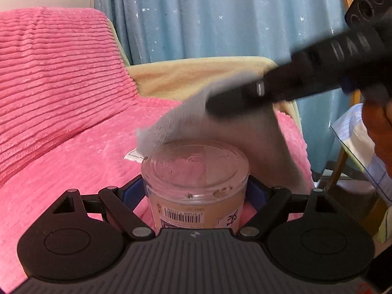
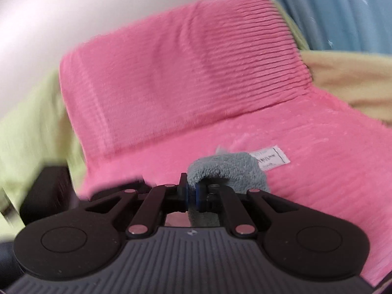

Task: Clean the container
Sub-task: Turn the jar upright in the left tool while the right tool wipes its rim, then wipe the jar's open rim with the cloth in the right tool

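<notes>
A clear plastic jar [image 1: 196, 178] with a barcode label and a clear lid, dotted with brown specks, stands gripped between the blue pads of my left gripper [image 1: 196, 191]. Over its lid hangs a grey cloth [image 1: 171, 127], blurred, its lower edge at the lid's far left rim. The cloth is pinched in my right gripper [image 1: 215, 105], which reaches in from the upper right. In the right wrist view my right gripper [image 2: 192, 193] is shut on the folded grey cloth [image 2: 227, 169], and the jar is out of sight.
A pink ribbed blanket [image 1: 61, 85] covers a sofa seat and backrest, with a white label [image 2: 272, 158] sewn on it. A beige sofa arm [image 1: 196, 73] and a blue starred curtain [image 1: 208, 17] lie behind. A glass-topped table [image 1: 355, 147] stands at the right, beside a hand [image 1: 377, 132].
</notes>
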A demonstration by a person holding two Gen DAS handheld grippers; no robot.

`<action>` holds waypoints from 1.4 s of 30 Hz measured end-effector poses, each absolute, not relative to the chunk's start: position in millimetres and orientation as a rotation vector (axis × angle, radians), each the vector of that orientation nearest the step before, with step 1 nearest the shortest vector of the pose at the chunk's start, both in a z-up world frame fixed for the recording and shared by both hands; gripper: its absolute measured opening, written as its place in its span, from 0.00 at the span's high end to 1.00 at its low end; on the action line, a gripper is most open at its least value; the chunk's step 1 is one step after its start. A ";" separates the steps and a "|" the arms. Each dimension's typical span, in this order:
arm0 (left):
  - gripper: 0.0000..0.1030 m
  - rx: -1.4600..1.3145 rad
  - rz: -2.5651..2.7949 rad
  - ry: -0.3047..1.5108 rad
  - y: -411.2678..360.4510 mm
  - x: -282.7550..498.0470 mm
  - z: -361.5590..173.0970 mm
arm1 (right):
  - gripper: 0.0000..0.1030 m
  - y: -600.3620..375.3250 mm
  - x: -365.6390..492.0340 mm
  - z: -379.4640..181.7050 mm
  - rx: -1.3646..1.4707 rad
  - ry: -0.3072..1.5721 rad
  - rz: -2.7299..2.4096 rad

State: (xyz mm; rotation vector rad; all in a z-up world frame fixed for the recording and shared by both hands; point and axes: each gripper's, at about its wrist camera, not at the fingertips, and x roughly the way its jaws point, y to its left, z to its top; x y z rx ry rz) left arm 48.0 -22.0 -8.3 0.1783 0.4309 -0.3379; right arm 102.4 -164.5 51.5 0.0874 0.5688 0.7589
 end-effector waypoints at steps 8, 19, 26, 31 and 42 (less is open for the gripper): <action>0.17 0.192 -0.350 0.417 -22.6 48.8 -10.8 | 0.96 -151.3 104.3 44.2 0.052 0.626 0.835; 0.18 0.199 -0.357 0.418 -20.6 45.8 -12.3 | 0.98 -142.4 125.7 30.3 0.282 0.697 0.917; 0.18 0.192 -0.367 0.417 -20.1 38.0 -15.6 | 0.98 -124.8 149.6 36.1 0.312 0.678 0.860; 0.18 0.177 -0.371 0.419 -19.4 37.6 -15.5 | 0.98 -143.3 143.1 39.8 0.247 0.660 0.811; 0.18 0.182 -0.368 0.416 -18.6 38.0 -14.5 | 0.97 -175.4 120.1 40.0 0.295 0.755 0.927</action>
